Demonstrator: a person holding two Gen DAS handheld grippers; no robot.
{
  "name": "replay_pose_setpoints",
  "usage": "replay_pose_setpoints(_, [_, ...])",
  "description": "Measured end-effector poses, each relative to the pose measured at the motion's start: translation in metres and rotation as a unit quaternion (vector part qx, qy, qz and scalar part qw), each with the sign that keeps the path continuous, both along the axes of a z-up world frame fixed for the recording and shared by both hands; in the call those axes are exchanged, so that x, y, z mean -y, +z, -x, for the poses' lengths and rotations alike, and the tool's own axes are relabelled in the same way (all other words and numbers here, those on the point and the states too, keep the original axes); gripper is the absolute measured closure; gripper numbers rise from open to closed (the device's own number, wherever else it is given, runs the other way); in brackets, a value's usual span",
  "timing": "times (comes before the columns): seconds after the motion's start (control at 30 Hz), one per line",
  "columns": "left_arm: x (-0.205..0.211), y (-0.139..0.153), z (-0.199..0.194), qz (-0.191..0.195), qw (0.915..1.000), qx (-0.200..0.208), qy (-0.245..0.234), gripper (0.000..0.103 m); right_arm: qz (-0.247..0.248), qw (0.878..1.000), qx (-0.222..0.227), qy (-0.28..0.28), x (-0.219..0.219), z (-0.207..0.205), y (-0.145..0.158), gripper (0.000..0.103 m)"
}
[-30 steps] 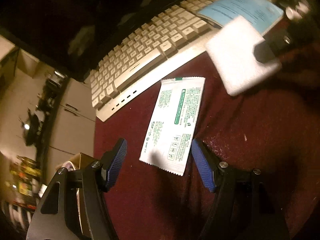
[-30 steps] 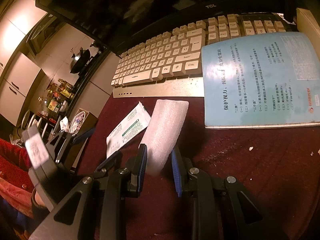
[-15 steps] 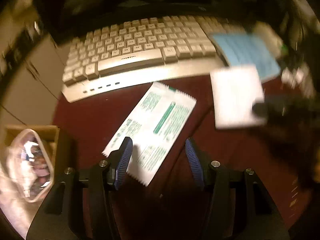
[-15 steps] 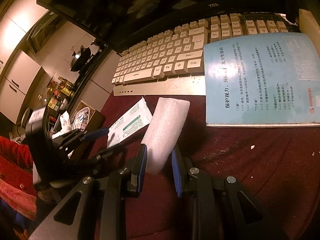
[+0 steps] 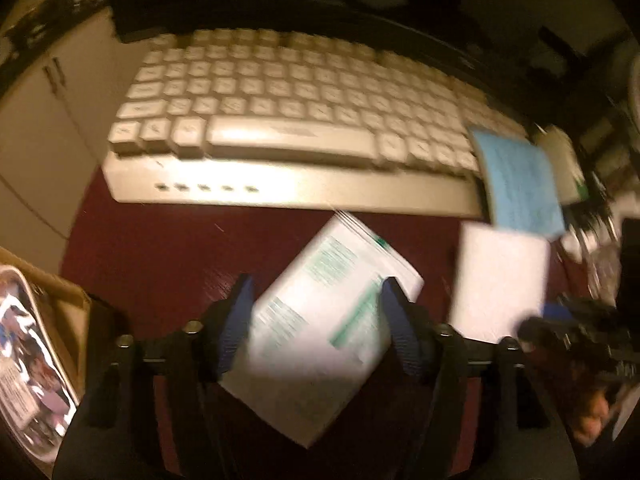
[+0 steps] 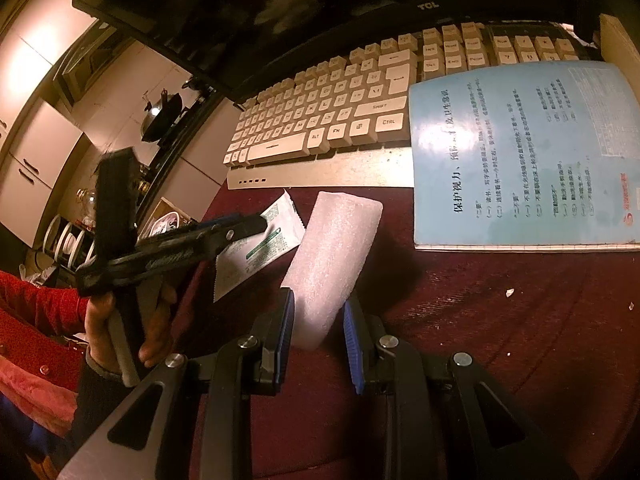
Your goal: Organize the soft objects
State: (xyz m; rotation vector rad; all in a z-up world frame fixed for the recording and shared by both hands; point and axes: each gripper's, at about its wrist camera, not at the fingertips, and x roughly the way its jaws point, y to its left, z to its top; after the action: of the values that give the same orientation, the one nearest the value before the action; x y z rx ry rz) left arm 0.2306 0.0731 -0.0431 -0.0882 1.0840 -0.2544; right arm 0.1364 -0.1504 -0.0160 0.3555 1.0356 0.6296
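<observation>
Dim warm light, white cabinets (image 6: 36, 148), maroon tabletop (image 6: 500, 340)

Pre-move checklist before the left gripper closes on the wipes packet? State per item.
1. Wipes packet between the left gripper fingers: ok.
2. Left jaws opening, pads not pressing on the packet: ok, nothing held.
3. Packet square to the jaws: not ok, it lies diagonally.
4. Left view sharp enough to judge contact: not ok, motion-blurred.
5. Right gripper shut on the white foam pad: ok.
6. Foam pad apart from the packet: cannot tell; they lie close, edges overlap in view.
</observation>
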Motion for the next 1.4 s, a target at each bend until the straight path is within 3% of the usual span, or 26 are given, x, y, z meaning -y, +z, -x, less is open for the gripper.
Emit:
replay_pose_setpoints(0.17, [0.026,-0.003,0.026,0.029,0.9984,-0.018,-0.045,0.033,-0.001,1.0,-0.003,-0.001,0.003,0.0,0.0,0.079])
replay_pose_setpoints(0.23, [0.041,-0.003,0.034,0.012,0.9988,-0.013,-0.046,0.033,0.002,1.0,-0.004,0.003,0.003,0.001,-0.001,0.079])
replay_pose_setpoints(0.37, [0.05,-0.006,0.036,0.021,0.9997,0.001,-0.009,0.033,0.011,1.0,-0.008,0.013,-0.003,0.003,-0.003,0.08])
replay_pose_setpoints(0.53, [0.038,-0.007,0.04,0.08,0.9963,0.012,0.027,0.033,0.013,1.0,-0.012,0.018,-0.005,0.003,-0.006,0.087])
replay_pose_setpoints(0.67, [0.028,-0.007,0.052,0.152,0.9874,0.006,0.043,0.033,-0.004,0.999,-0.017,0.029,-0.007,0.004,-0.006,0.091])
replay_pose_setpoints(1.0, [0.036,-0.007,0.052,0.163,0.9827,0.023,0.085,0.033,-0.036,0.998,-0.031,0.041,-0.017,0.003,-0.01,0.092])
replay_pose_setpoints(1.13, [0.034,-0.007,0.052,0.206,0.9739,0.016,0.093,0.033,-0.063,0.997,-0.031,0.041,-0.013,0.004,-0.006,0.092])
replay_pose_setpoints(1.2, [0.036,-0.004,0.056,0.208,0.9731,0.019,0.098,0.033,-0.064,0.997,-0.025,0.043,-0.013,0.007,-0.002,0.092])
replay_pose_setpoints(1.3, [0.035,0.001,0.067,0.233,0.9672,0.025,0.098,0.036,-0.082,0.995,-0.028,0.042,-0.008,0.014,0.001,0.092])
replay_pose_setpoints(1.37, [0.031,0.008,0.079,0.265,0.96,0.028,0.088,0.052,-0.097,0.994,-0.028,0.044,-0.006,0.025,0.007,0.092])
replay_pose_setpoints(1.4, [0.03,0.013,0.086,0.264,0.9596,0.03,0.091,0.052,-0.098,0.994,-0.023,0.045,-0.007,0.029,0.009,0.092])
